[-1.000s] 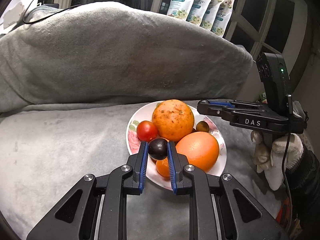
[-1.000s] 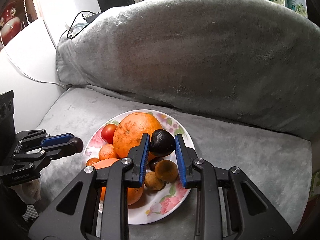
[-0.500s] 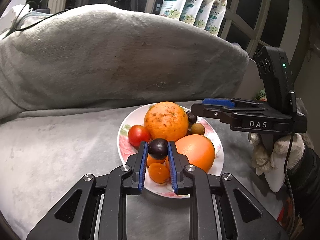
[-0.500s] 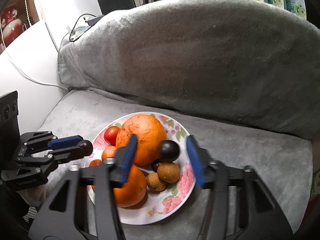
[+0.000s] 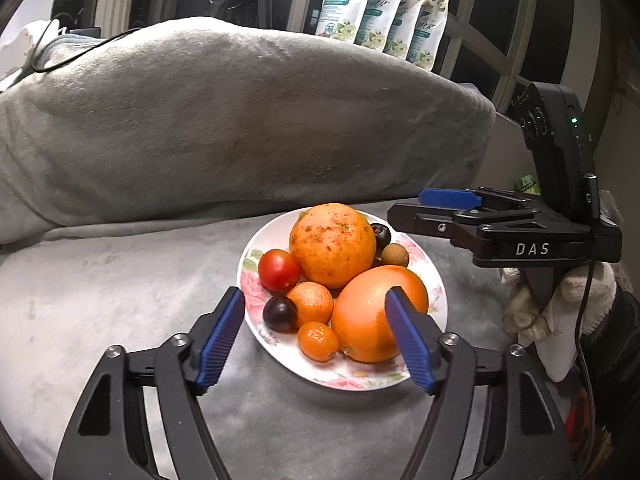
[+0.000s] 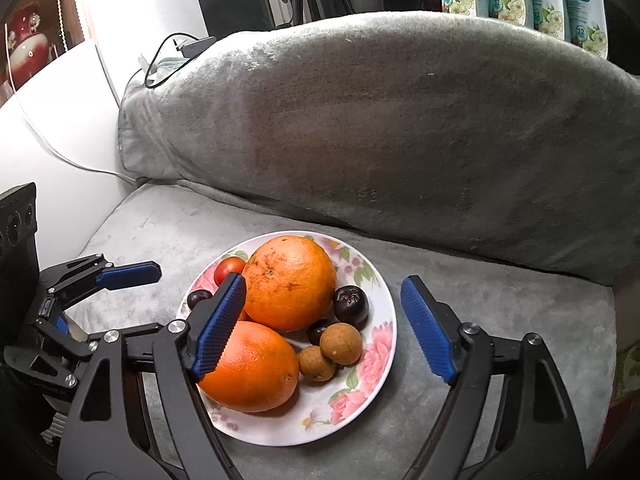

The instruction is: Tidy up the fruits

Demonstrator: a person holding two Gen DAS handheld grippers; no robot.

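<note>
A floral plate (image 5: 434, 286) (image 6: 352, 396) sits on the grey sofa seat and holds two big oranges (image 5: 332, 244) (image 5: 378, 312), a tomato (image 5: 279, 269), two small mandarins (image 5: 312, 304), dark plums (image 5: 280, 314) (image 6: 351, 304) and brown longans (image 6: 341, 343). My left gripper (image 5: 316, 300) is open and empty above the plate's near edge. My right gripper (image 6: 322, 288) is open and empty above the plate; it also shows in the left wrist view (image 5: 450, 199).
A thick grey blanket (image 5: 224, 120) is draped over the sofa back behind the plate. Several floral pouches (image 5: 384, 20) stand on the sill behind it. A cable and charger (image 6: 188, 46) lie on the blanket's left end. A white armrest (image 6: 52, 120) is at the left.
Both grippers opened and pulled back. The dark plum held by the left one now lies at the plate's near left; the right one's plum lies beside the big orange.
</note>
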